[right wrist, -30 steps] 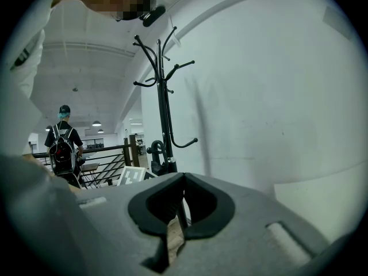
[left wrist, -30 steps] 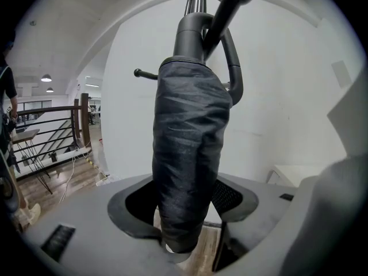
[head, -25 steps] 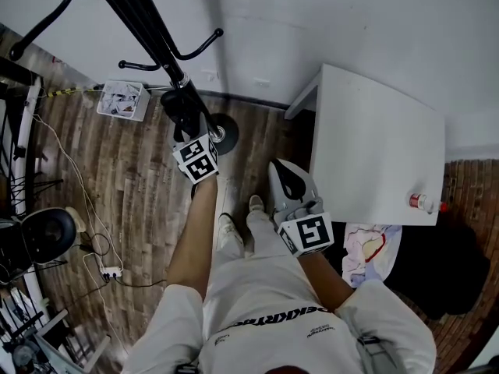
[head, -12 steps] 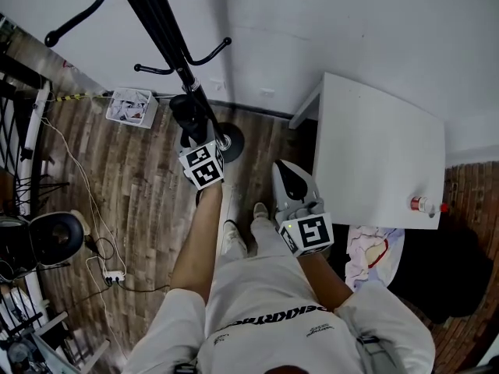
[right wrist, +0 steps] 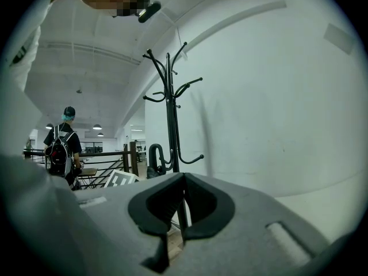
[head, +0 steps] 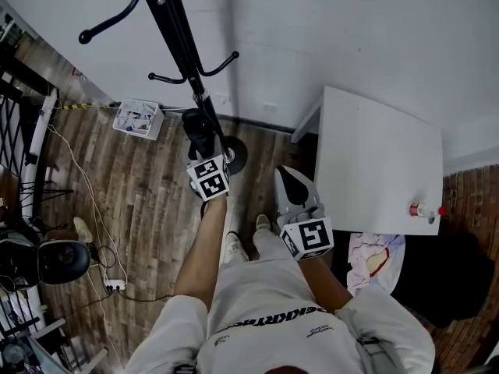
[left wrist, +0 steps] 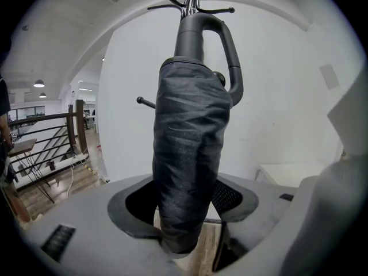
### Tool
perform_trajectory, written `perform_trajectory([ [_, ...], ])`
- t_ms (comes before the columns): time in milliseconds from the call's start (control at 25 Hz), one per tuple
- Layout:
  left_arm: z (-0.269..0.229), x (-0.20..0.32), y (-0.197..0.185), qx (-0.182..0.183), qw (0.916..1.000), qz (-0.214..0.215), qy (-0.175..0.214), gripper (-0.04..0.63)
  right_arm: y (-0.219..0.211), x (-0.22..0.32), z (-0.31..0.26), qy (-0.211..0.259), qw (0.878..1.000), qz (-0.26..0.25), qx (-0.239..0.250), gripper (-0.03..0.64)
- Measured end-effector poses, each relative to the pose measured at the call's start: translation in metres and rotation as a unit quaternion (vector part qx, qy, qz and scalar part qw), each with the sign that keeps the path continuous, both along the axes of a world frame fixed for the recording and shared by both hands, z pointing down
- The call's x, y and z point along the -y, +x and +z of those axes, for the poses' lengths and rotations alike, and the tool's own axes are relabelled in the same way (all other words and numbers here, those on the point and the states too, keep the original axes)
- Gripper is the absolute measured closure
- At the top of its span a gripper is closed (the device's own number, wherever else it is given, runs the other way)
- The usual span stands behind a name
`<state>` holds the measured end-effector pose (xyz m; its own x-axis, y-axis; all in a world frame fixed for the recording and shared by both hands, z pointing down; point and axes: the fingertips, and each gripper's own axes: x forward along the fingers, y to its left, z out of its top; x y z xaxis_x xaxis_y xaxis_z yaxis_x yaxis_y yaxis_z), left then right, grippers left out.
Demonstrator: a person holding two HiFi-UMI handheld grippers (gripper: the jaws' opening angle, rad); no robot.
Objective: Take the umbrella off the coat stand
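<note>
My left gripper (head: 204,153) is shut on the folded black umbrella (head: 199,129), holding it upright close against the black coat stand (head: 175,29). In the left gripper view the pads squeeze the umbrella's fabric body (left wrist: 187,165), and its looped handle (left wrist: 221,45) reaches up by the stand's pole and a knobbed hook. I cannot tell whether the loop still hangs on a hook. My right gripper (head: 290,179) hovers to the right, shut and holding nothing. Its view looks at the coat stand (right wrist: 171,125) with the umbrella handle (right wrist: 154,153) beside the pole.
A white table (head: 374,162) stands at the right against the wall, with a red-capped bottle (head: 421,209) near its edge. The stand's round base (head: 236,157) sits on the wood floor. A white box (head: 139,119), cables and a railing lie left. A person with a backpack (right wrist: 60,145) stands far off.
Both grippers have risen a little. The left one has carried the umbrella upward along the stand's pole. More of the stand's upper hooks shows in the head view.
</note>
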<state>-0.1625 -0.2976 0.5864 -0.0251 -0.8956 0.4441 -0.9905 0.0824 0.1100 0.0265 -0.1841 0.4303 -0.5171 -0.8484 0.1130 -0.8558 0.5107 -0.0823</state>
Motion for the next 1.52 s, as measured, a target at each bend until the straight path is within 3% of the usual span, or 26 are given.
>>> perform_trajectory([
  [760,-0.06,-0.051,-0.003,-0.009,0.9993,0.013,0.033,0.339,-0.024,-0.025,-0.025,0.016,1.0,-0.012,-0.006,0.618],
  [1520,-0.144,-0.121,0.028,-0.016,0.994,0.068,0.083,0.339,-0.037,-0.049,-0.05,0.032,0.999,-0.027,-0.007,0.618],
])
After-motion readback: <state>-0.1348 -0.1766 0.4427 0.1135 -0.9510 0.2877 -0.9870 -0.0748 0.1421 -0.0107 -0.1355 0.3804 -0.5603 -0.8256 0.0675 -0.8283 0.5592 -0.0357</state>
